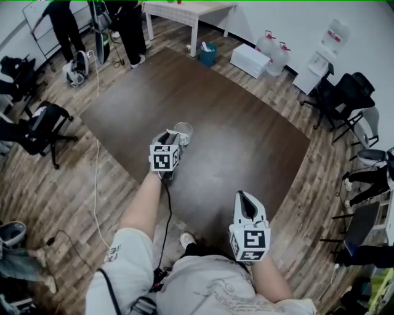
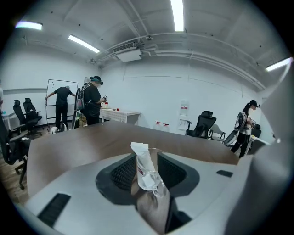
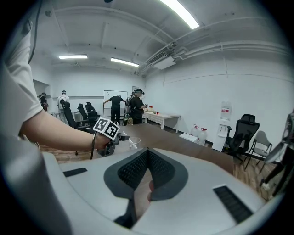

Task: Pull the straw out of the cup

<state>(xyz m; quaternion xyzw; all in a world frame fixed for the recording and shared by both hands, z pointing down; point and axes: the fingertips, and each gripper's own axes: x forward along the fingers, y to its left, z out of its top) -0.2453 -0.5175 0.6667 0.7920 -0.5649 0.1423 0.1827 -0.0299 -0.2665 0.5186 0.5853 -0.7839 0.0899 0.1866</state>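
Note:
A clear plastic cup [image 1: 183,131] stands on the dark brown table [image 1: 246,141], just ahead of my left gripper [image 1: 174,138]. In the left gripper view a wrapped straw [image 2: 143,166] with a white top stands upright between the jaws, and the cup's rim shows faintly behind it. My left gripper [image 2: 147,155] is open wide around the straw, its pads clear of it. The right gripper view shows the cup [image 3: 133,143] and straw beside the left gripper's marker cube [image 3: 106,128]. My right gripper [image 1: 241,195] hangs over the table's near edge, shut and empty [image 3: 147,150].
Black office chairs [image 1: 345,98] line the right side and the left. A white table [image 1: 188,12], a white box [image 1: 249,59] and water jugs [image 1: 274,52] stand at the back. People stand at the far left [image 1: 64,27]. A cable [image 1: 96,184] runs across the wooden floor.

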